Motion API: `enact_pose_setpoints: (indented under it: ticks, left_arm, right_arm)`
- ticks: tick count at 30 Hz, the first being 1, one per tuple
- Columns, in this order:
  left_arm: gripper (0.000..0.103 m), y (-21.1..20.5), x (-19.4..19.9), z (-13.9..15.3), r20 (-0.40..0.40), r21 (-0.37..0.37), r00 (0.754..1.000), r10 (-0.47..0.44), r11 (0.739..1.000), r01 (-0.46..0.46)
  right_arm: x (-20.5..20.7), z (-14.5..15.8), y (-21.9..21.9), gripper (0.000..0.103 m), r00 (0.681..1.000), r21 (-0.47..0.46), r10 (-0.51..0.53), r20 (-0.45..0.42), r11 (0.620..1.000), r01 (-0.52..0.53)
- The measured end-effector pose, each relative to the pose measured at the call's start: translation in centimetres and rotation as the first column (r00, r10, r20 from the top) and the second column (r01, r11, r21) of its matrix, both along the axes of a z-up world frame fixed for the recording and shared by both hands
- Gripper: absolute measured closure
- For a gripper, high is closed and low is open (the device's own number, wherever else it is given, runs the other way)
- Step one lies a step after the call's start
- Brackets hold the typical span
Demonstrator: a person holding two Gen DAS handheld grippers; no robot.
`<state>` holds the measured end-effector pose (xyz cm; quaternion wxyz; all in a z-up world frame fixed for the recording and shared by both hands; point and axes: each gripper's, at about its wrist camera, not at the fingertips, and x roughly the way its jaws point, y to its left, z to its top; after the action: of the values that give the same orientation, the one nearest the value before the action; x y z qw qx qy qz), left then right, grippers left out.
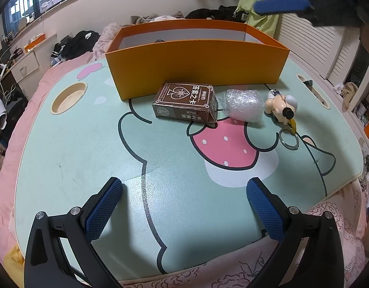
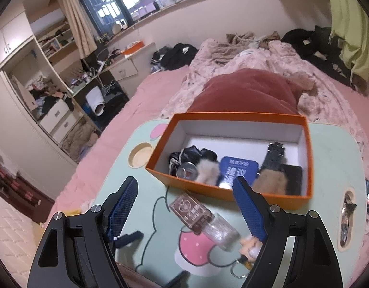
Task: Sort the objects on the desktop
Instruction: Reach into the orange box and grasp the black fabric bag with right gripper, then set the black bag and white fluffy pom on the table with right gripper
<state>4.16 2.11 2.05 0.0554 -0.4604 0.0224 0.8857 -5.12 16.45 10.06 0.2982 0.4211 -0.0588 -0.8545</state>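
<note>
Seen from the left wrist, the left gripper hangs released and empty over the mint cartoon-printed surface. Ahead of it, a brown card box, a clear bubble-wrap bundle and a cartoon figurine keychain lie in a row just before the orange cardboard box.

From the right wrist, the right gripper hovers higher, fingers spread and empty, directly above the same row. The card box, long axis running diagonally, sits between its fingers, making the right hand the likelier taker.
</note>
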Motion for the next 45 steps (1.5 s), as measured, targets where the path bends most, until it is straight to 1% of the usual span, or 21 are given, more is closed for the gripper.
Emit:
enact_pose_setpoints:
  ticks: [4, 6, 7, 9, 11, 12, 14, 19, 20, 21, 23, 24, 25, 26, 27, 30, 35, 38, 39, 41, 45]
  left_arm:
    - [0.0, 0.0, -0.1, -0.1, -0.003, 0.0, 1.0, 0.0, 1.0, 0.0]
    - [0.0, 0.0, 0.0, -0.1, -0.003, 0.001, 1.0, 0.0, 1.0, 0.0]
    - [0.0, 0.0, 0.0, -0.1, -0.004, 0.001, 1.0, 0.0, 1.0, 0.0]
    - [0.0, 0.0, 0.1, -0.2, -0.006, 0.002, 1.0, 0.0, 1.0, 0.0]
    - [0.0, 0.0, 0.0, -0.2, -0.007, 0.002, 1.0, 0.0, 1.0, 0.0]
    - [0.0, 0.0, 0.0, -0.2, -0.008, 0.002, 1.0, 0.001, 1.0, -0.001]
    - [0.0, 0.1, 0.0, -0.3, -0.009, 0.003, 1.0, 0.001, 1.0, -0.001]
    - [0.0, 0.0, -0.1, -0.3, -0.011, 0.004, 1.0, 0.001, 1.0, -0.001]
    - [0.0, 0.1, -0.1, -0.4, -0.011, 0.005, 1.0, 0.001, 1.0, -0.001]
    - [0.0, 0.1, -0.2, -0.4, -0.012, 0.005, 1.0, 0.001, 1.0, -0.001]
    - [0.0, 0.1, -0.4, -0.4, -0.012, 0.006, 1.0, 0.002, 1.0, -0.002]
    - [0.0, 0.0, -0.4, -0.4, -0.012, 0.006, 1.0, 0.002, 1.0, -0.002]
    - [0.0, 0.0, -0.3, -0.4, -0.012, 0.007, 1.0, 0.002, 1.0, -0.002]
    - [0.0, -0.2, -0.2, -0.5, -0.013, 0.007, 1.0, 0.001, 1.0, -0.001]
    - [0.0, -0.2, -0.4, -0.5, -0.014, 0.006, 1.0, 0.001, 1.0, -0.001]
    - [0.0, -0.3, -0.3, -0.5, -0.014, 0.007, 1.0, 0.001, 1.0, -0.001]
    - [0.0, -0.3, -0.4, -0.5, -0.014, 0.007, 1.0, 0.001, 1.0, -0.001]
    - [0.0, -0.2, -0.2, -0.5, -0.014, 0.006, 1.0, 0.001, 1.0, -0.001]
    - [0.0, -0.2, -0.2, -0.5, -0.014, 0.006, 1.0, 0.002, 1.0, -0.001]
    - [0.0, -0.2, -0.2, -0.5, -0.014, 0.006, 1.0, 0.001, 1.0, -0.001]
    - [0.0, -0.2, -0.2, -0.5, -0.014, 0.006, 1.0, 0.002, 1.0, -0.001]
  right_arm:
    - [-2.3, -0.2, -0.9, 0.021, 0.998, 0.01, 0.021, 0.053, 1.0, -0.021]
    - [-4.0, -0.3, -0.9, 0.022, 0.997, 0.01, 0.003, 0.083, 1.0, -0.004]
    - [-4.6, -0.4, -0.8, 0.024, 0.995, 0.009, -0.007, 0.098, 1.0, 0.006]
    - [-6.4, -0.9, -0.9, 0.033, 0.989, 0.007, -0.017, 0.147, 1.0, 0.016]
    - [-7.6, -1.9, -1.7, 0.036, 0.979, 0.001, -0.001, 0.202, 1.0, 0.001]
    - [-7.8, -2.3, -2.0, 0.041, 0.976, 0.003, 0.004, 0.218, 1.0, -0.005]
    - [-8.4, -3.3, -3.2, 0.044, 0.97, 0.032, 0.005, 0.241, 0.999, -0.013]
    - [-9.0, -6.0, -6.4, 0.044, 0.961, 0.11, 0.005, 0.275, 0.993, -0.037]
    - [-9.1, -6.4, -6.8, 0.044, 0.962, 0.132, -0.001, 0.272, 0.991, -0.036]
    - [-9.2, -7.0, -7.4, 0.047, 0.967, 0.188, -0.021, 0.253, 0.982, -0.028]
    - [-9.4, -7.8, -8.0, 0.06, 0.97, 0.256, -0.038, 0.239, 0.966, -0.026]
    - [-9.4, -8.0, -8.0, 0.069, 0.971, 0.25, -0.023, 0.237, 0.967, -0.038]
    - [-9.3, -7.8, -8.0, 0.073, 0.975, 0.24, -0.008, 0.222, 0.97, -0.047]
    - [-9.2, -7.7, -7.8, 0.081, 0.978, 0.243, -0.007, 0.209, 0.969, -0.045]
    - [-9.2, -7.5, -7.6, 0.085, 0.981, 0.246, -0.015, 0.195, 0.969, -0.034]
    - [-9.1, -6.3, -6.0, 0.089, 0.985, 0.183, -0.015, 0.172, 0.983, -0.017]
    - [-8.0, -3.0, -2.9, 0.09, 0.997, 0.09, -0.054, 0.063, 0.995, 0.048]
    - [-5.9, -1.1, -0.1, 0.09, 0.998, 0.001, -0.061, 0.012, 0.998, 0.061]
    - [-5.5, -0.6, 0.0, 0.09, 0.998, -0.014, -0.061, 0.004, 0.998, 0.061]
    - [-3.6, 0.5, 1.9, 0.09, 0.998, -0.058, -0.058, -0.02, 0.997, 0.057]
    - [0.7, 0.6, 3.3, 0.09, 0.997, -0.052, -0.041, -0.066, 0.998, 0.037]
